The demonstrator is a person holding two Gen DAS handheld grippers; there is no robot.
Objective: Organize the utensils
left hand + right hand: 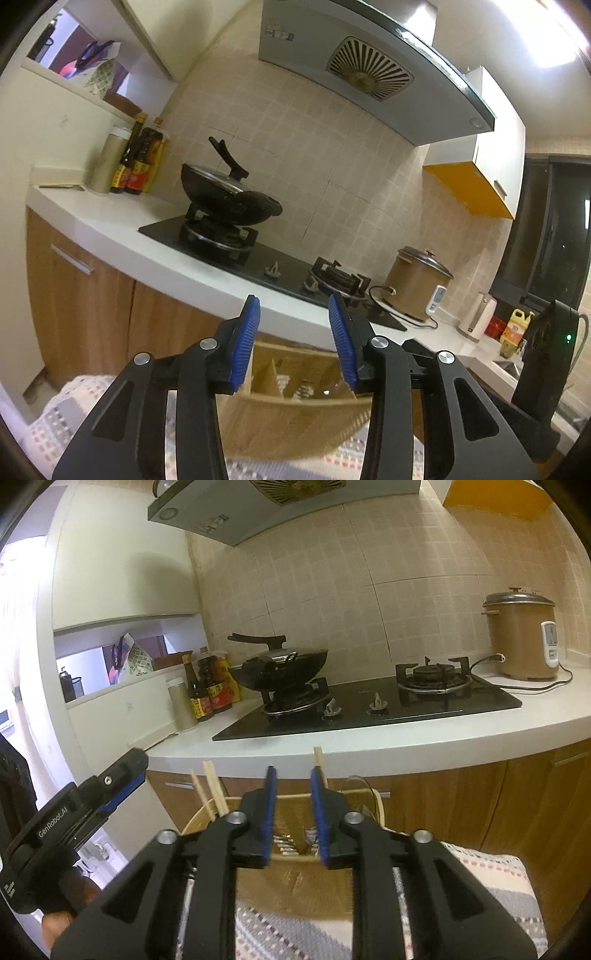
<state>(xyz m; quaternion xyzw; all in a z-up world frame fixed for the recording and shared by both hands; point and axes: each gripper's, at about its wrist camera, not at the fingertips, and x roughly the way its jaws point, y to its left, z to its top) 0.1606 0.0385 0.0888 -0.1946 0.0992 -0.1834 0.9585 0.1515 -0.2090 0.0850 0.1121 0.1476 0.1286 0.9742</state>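
A wooden utensil holder [291, 413] with inner dividers stands on a patterned cloth [59, 417], just below and beyond my left gripper [294, 314], which is open and empty. In the right wrist view the same holder [291, 882] holds wooden chopsticks [214, 794] sticking up at its left and one more [320, 764] behind the right finger, with metal utensils [295, 843] inside. My right gripper [293, 779] is open and empty, right above the holder. The left gripper [110, 782] shows at the left of that view.
A white counter [369, 744] with a black gas hob [369, 709] runs behind. A black wok [284, 668] sits on the left burner. Sauce bottles [207, 690] stand at the left, a rice cooker [522, 638] at the right. Wooden cabinets [81, 291] are below.
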